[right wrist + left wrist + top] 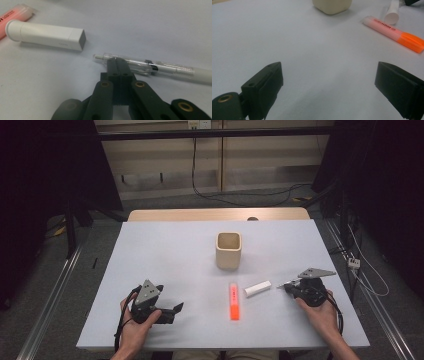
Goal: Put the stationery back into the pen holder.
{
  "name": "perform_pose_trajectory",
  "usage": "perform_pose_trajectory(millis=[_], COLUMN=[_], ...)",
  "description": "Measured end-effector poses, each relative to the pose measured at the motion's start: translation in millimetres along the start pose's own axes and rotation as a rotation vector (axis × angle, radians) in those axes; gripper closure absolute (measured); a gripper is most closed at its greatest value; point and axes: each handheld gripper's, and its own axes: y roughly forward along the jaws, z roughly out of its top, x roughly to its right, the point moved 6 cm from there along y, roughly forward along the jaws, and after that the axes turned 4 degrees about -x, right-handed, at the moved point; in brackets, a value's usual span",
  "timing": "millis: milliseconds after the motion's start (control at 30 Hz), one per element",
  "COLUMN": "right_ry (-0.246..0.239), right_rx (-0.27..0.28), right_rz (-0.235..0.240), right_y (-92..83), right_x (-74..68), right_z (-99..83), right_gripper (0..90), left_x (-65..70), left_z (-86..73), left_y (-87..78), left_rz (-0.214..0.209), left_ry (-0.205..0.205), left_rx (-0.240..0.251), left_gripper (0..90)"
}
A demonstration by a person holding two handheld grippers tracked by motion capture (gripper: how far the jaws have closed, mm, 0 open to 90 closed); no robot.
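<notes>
A clear pen [155,68] with a white barrel lies across the white table [165,270] at the right. My right gripper [117,61] is shut, its jaws pressed together with nothing between them, their tips right at the pen's clear front end [286,284]. A white cylindrical cap-like piece [47,35] lies just left of it [257,288]. An orange highlighter [234,301] lies near the front middle [394,32]. My left gripper [328,85] rests at the front left [175,312], open wide over bare table.
A beige square cup [229,251] stands upright in the middle of the table [332,5]. Dark stands and cables surround the table beyond its far and side edges.
</notes>
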Motion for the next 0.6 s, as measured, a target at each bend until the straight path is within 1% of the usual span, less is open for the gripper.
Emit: perform_pose_trajectory(millis=[100,300,367,467,600], right_ry=[0.001,0.026,0.023,0.019,0.017], right_rx=[0.007,0.013,0.009,0.007,-0.007], right_rz=[-0.001,0.0,-0.003,-0.011,-0.02], right_y=[3.2,9.3,12.5,17.5,21.7], right_x=[1.1,3.8,4.8,5.7,6.8], right_z=[2.8,9.7,13.2,18.6,24.2], right_gripper=[90.0,90.0,90.0,90.0,90.0], left_x=[0.3,0.0,0.1,0.2,-0.8], left_z=[0.1,0.1,0.0,0.0,-0.4], left_y=[0.4,0.4,0.1,0.5,0.0], left_rz=[-0.003,-0.002,-0.002,-0.005,-0.003], left_ry=[-0.009,-0.003,0.0,-0.003,-0.001], left_rx=[0.007,0.005,-0.001,0.004,-0.001], left_gripper=[8.0,8.0,8.0,8.0,8.0])
